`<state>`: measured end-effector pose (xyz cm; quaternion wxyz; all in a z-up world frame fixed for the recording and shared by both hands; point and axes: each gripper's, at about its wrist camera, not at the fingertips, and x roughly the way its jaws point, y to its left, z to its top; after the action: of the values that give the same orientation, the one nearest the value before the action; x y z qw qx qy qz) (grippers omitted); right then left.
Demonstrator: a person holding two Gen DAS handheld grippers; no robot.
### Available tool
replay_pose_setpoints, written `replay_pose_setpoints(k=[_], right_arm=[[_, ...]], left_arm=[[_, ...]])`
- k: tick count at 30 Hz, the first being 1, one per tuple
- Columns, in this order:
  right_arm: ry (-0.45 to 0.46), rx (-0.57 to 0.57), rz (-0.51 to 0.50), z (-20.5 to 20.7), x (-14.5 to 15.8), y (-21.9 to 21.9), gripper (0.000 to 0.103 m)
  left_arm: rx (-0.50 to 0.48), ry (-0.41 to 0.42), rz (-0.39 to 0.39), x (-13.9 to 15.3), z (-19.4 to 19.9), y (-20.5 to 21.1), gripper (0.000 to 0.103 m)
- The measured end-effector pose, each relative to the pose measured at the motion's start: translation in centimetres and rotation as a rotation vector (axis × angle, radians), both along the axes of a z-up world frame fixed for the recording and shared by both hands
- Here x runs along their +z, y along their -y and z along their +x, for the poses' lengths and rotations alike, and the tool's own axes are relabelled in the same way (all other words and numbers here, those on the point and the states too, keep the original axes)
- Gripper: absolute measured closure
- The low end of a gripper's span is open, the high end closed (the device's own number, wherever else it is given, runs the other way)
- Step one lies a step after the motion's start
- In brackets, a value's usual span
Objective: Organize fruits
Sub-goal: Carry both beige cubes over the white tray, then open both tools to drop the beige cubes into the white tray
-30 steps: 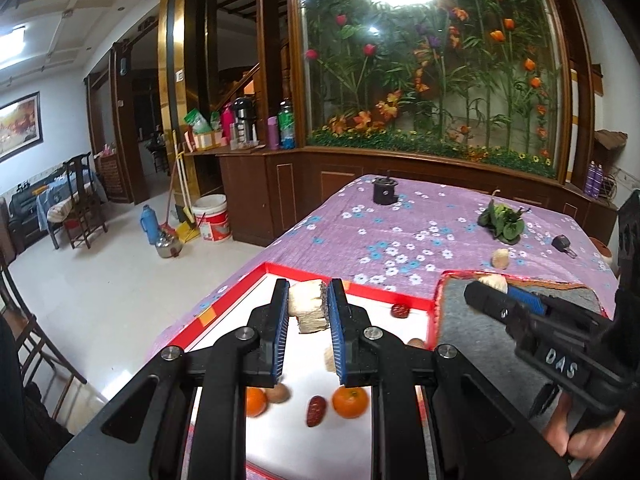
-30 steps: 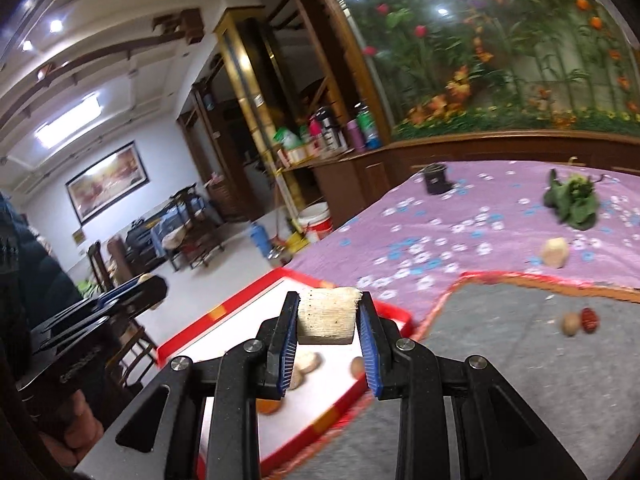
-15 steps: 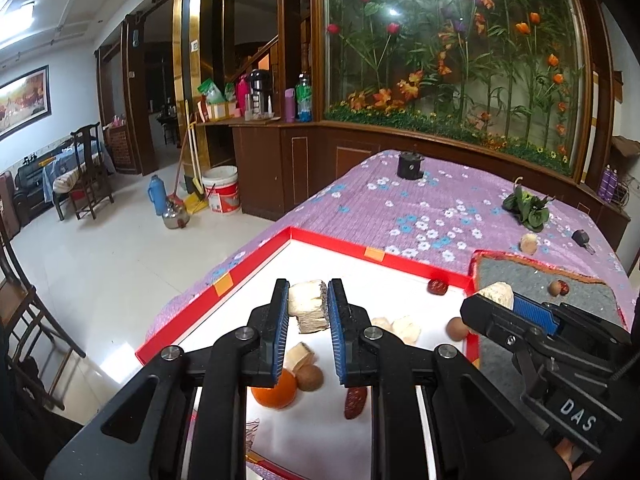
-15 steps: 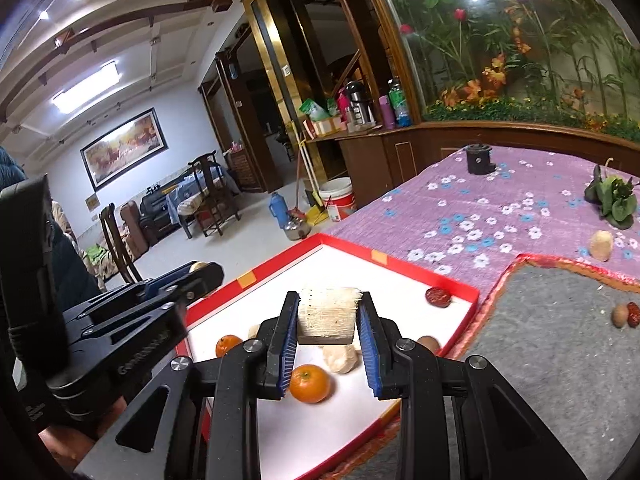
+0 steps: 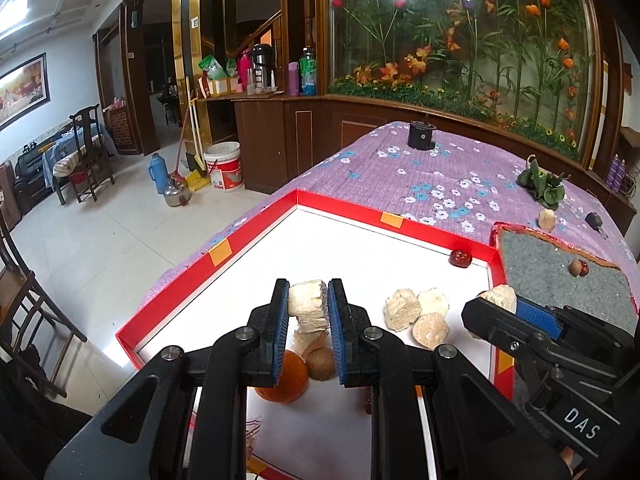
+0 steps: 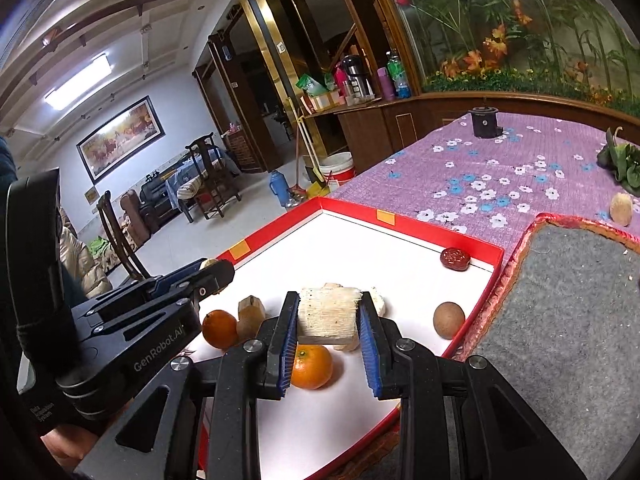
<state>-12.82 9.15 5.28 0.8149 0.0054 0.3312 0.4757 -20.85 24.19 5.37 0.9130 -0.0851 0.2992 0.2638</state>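
Left gripper [image 5: 308, 308] pinches a pale chunk [image 5: 306, 306] over the red tray [image 5: 256, 236]; right gripper [image 6: 328, 320] pinches a wider pale block [image 6: 327, 314] above an orange [image 6: 312, 366]. Only the right view shows that orange and a brown nut [image 6: 449, 319]; only the left shows three pale chunks [image 5: 416, 314]

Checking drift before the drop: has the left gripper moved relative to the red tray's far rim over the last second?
Yes. The left gripper sank and pulled back; the red tray's far rim now sits higher above its tips.
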Motion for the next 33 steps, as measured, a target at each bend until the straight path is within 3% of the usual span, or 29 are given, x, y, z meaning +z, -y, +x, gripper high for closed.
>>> replay_pose_setpoints(k=[15,17,19,21,33], right_arm=[[-0.068,-0.026,0.016,1.4,-1.0,0.1,0.072],[-0.088,-0.021,0.013,1.7,-1.2,0.0,0.071],[-0.086,-0.032,0.018,1.7,-1.1,0.1,0.066],[-0.081,-0.035,0.029,1.7,-1.0,0.4,0.055],[-0.136,-0.075,0.067,2.5,-1.1,1.8,0.054]], left_arm=[[-0.002,-0.044,0.002,-0.9,1.9,-0.1,0.085],[0.002,-0.052,0.001,-1.1,2.1,0.0,0.075],[0.012,-0.050,0.012,-1.0,2.1,0.1,0.053],[0.026,-0.043,0.037,-0.7,1.9,0.3,0.046],[0.000,-0.035,0.085,0.9,1.6,2.1,0.044]])
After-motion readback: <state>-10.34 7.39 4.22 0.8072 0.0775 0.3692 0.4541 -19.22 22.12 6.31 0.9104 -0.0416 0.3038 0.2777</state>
